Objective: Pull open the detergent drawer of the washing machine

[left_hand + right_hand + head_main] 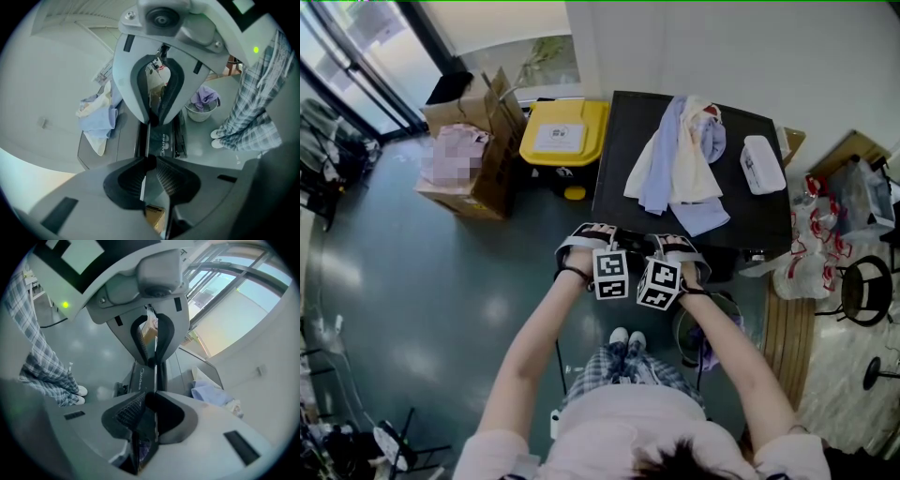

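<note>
The black washing machine (pixel 750 220) stands in front of the person, with its top facing the head view. Both grippers sit side by side at its near top edge. My left gripper (pixel 598 232) (pixel 150 140) is shut on a thin upright edge of the dark drawer front (pixel 164 140), the panel that carries the brand lettering. My right gripper (pixel 667 242) (pixel 153 378) is shut on the same thin edge of the drawer front (pixel 139 378) from the other side. The marker cubes hide the jaws in the head view. How far the drawer stands out cannot be told.
A pile of clothes (pixel 680 159) (pixel 98 117) (pixel 211 392) and a white box (pixel 761 164) lie on the machine's top. A yellow-lidded bin (pixel 564 136) and a cardboard box (pixel 487 169) stand at its left. A basket with purple cloth (pixel 703 333) (pixel 202 105) sits by the person's feet.
</note>
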